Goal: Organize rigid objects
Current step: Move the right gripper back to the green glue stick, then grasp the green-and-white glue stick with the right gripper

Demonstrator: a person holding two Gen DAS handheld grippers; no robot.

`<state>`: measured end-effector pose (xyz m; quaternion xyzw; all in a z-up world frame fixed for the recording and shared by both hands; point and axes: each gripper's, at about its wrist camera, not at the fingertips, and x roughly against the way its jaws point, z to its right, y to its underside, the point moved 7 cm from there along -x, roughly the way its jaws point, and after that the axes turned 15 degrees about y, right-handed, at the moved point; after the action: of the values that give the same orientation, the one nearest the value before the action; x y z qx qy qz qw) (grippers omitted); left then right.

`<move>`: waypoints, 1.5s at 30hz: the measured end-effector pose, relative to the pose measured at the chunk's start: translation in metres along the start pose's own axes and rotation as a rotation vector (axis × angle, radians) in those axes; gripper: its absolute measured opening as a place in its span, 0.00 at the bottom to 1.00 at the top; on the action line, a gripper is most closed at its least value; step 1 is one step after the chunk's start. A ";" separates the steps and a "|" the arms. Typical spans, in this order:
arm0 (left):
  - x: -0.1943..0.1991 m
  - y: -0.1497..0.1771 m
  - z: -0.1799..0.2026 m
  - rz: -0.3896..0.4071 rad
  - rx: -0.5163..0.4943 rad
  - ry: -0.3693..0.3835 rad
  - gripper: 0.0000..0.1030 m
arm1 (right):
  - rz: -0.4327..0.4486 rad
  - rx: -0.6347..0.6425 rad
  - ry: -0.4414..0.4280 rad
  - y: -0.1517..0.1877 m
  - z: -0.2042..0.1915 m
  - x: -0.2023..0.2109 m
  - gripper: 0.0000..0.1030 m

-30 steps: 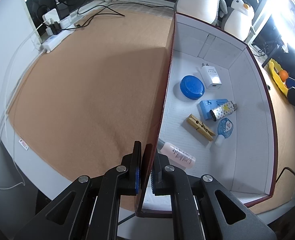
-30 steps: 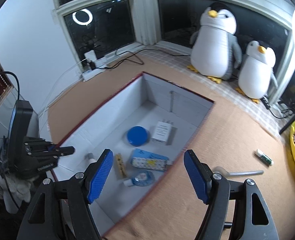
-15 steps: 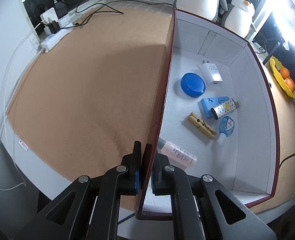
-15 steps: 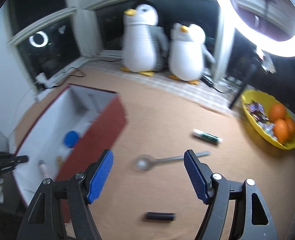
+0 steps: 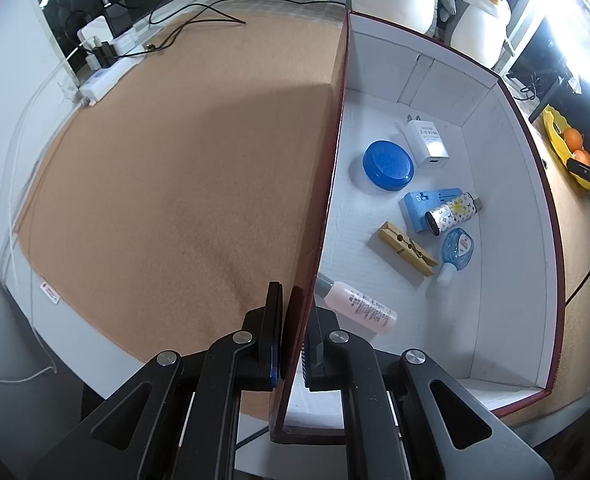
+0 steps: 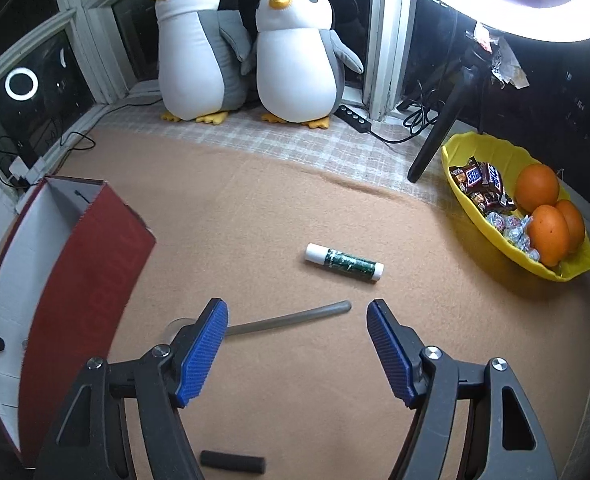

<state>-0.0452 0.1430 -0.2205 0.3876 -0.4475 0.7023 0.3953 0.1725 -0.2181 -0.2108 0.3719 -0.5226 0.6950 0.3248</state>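
Observation:
My left gripper [image 5: 293,320] is shut on the left wall of the red, white-lined box [image 5: 331,160]. Inside lie a blue round lid [image 5: 388,165], a white charger [image 5: 426,142], a blue case [image 5: 419,205], a patterned tube [image 5: 453,214], a wooden clothespin [image 5: 405,248], a blue tape dispenser [image 5: 457,250] and a pink bottle [image 5: 359,307]. My right gripper [image 6: 296,305] hangs over the tan mat, its jaws closing with a wide gap left. A grey spoon [image 6: 291,317] lies below that gap, untouched, its bowl partly behind the left finger. A green glue stick [image 6: 344,262] lies beyond, a black cylinder [image 6: 232,461] nearer.
Two plush penguins [image 6: 295,56] stand by the window at the back. A yellow bowl [image 6: 491,152] with oranges and sweets sits at the right, beside a ring-light tripod [image 6: 439,128]. A power strip [image 5: 103,76] and cables lie at the mat's far left corner.
My right gripper has swung away from above the box to the right and lower, over the spoon and glue stick; its jaws are slightly narrower. My left gripper holds the box wall as before.

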 end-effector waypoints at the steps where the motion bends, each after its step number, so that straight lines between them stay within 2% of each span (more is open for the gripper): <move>1: 0.000 0.000 0.000 -0.002 0.000 -0.002 0.06 | -0.004 0.011 0.003 -0.002 0.000 -0.004 0.59; 3: -0.001 0.000 0.000 -0.007 -0.001 -0.006 0.06 | -0.014 0.038 0.006 -0.005 -0.001 -0.012 0.55; 12: -0.003 -0.002 0.002 -0.037 -0.007 -0.028 0.06 | -0.071 0.161 0.051 -0.015 -0.005 -0.056 0.51; 19: -0.006 -0.003 0.001 -0.060 -0.003 -0.040 0.06 | -0.113 0.208 0.072 -0.016 -0.006 -0.088 0.46; 26: -0.009 -0.006 0.001 -0.080 -0.006 -0.051 0.06 | -0.114 0.219 0.073 -0.029 -0.002 -0.097 0.46; 33: -0.010 -0.007 0.002 -0.084 -0.007 -0.053 0.06 | -0.141 0.278 0.073 -0.031 -0.007 -0.110 0.35; 38: -0.010 -0.006 0.002 -0.084 -0.008 -0.053 0.06 | -0.161 0.270 0.049 -0.031 -0.009 -0.110 0.26; 40: -0.011 -0.007 0.002 -0.084 -0.008 -0.053 0.06 | -0.169 0.261 0.032 -0.030 -0.009 -0.110 0.19; 45: -0.011 -0.007 0.002 -0.084 -0.009 -0.053 0.06 | -0.172 0.248 0.026 -0.025 -0.010 -0.107 0.13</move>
<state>-0.0342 0.1409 -0.2273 0.4230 -0.4442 0.6726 0.4140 0.2465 -0.2090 -0.2923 0.4436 -0.3947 0.7287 0.3413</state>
